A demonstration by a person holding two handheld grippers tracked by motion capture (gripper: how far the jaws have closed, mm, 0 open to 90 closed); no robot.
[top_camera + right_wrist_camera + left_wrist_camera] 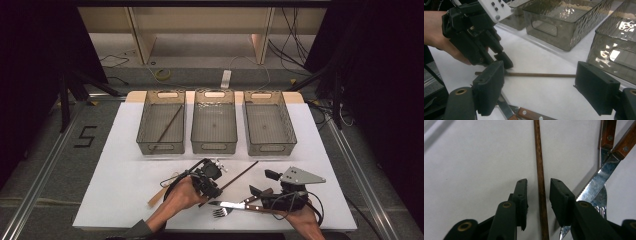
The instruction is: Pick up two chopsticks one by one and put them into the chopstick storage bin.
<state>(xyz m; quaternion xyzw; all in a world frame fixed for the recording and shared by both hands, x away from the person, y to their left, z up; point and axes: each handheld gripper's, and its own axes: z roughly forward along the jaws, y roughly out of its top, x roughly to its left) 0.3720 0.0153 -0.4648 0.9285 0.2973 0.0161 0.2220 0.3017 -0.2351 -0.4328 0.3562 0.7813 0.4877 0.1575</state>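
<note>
1. White board covers the table [125, 200], with three smoky plastic bins in a row at the twelve o'clock side; the left bin [161, 128] already holds one brown stick.
2. On the board, at about five o'clock from the middle bin [214, 127], lies the chopstick [239, 176], a thin dark wooden rod, flat and slanted.
3. Seen from the left gripper view, the chopstick [541, 182] runs straight up between the two black pads of the left gripper [538, 195]. Small gaps show on either side, so the jaws straddle it without pinching yet.
4. Off at three o'clock from that rod sit a knife [596, 185] and a fork [603, 202], the knife blade close beside the right-hand pad.
5. Risk, as I judge it: closing could catch the knife tip, or the round stick could roll out from under the pads.
6. The right gripper [539, 87] hangs spread wide with nothing between its jaws.
</note>
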